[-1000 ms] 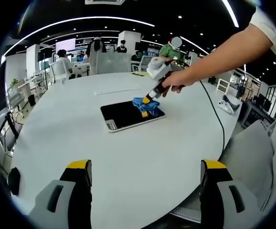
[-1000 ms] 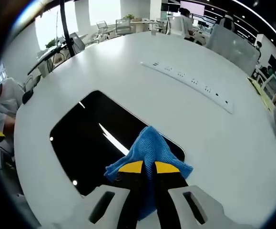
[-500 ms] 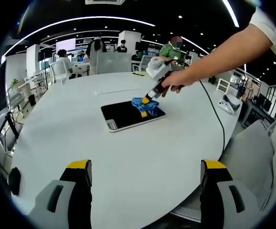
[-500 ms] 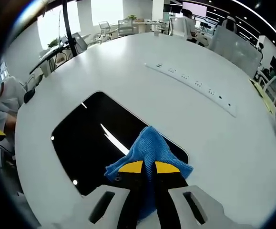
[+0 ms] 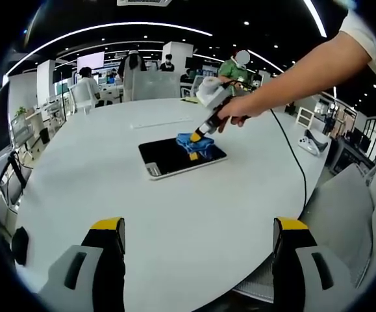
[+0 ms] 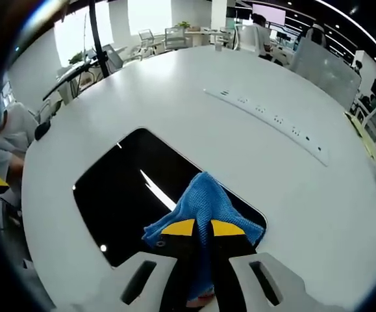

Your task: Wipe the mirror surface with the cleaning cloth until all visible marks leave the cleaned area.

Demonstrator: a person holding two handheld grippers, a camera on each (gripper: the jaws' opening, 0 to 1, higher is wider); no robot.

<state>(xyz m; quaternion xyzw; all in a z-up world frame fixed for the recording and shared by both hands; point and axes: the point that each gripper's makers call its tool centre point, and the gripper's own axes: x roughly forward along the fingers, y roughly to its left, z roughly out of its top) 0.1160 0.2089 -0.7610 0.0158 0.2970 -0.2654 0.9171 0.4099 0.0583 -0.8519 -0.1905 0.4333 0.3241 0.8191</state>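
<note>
A dark rectangular mirror (image 5: 175, 158) (image 6: 129, 201) lies flat on the white table (image 5: 175, 214). A blue cleaning cloth (image 6: 200, 201) (image 5: 194, 144) rests on the mirror's far right part. My right gripper (image 6: 201, 229) is shut on the cloth and presses it to the glass; in the left gripper view it shows as the right gripper (image 5: 195, 138) held in a hand. My left gripper (image 5: 197, 227) hangs open near the table's front edge, well short of the mirror, with nothing between its yellow-tipped jaws.
A long white power strip (image 6: 265, 120) (image 5: 158, 123) lies on the table beyond the mirror. A black cable (image 5: 295, 162) trails off the table's right side. Chairs, desks and several people (image 5: 87, 88) stand in the office behind.
The right gripper has slid the cloth a little further onto the mirror, toward its far edge. My left gripper has stayed put.
</note>
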